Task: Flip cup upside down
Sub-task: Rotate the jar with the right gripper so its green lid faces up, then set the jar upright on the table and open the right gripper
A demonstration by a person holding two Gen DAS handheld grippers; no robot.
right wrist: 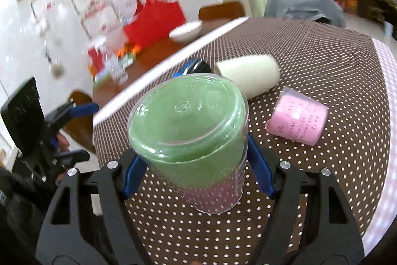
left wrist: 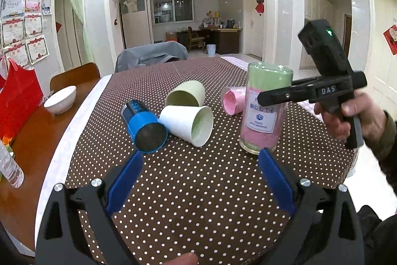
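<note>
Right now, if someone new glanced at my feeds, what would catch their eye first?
The tall clear cup with green and pink filling stands upside down on the dotted tablecloth, clamped by the right hand-held gripper. To its left lie four tipped-over cups: blue, white, pale green and pink. The left hand-held gripper hangs open and empty.

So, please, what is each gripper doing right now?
Left gripper: open, holding nothing.
Right gripper: closed on the clear cup, upside down on the table.
</note>
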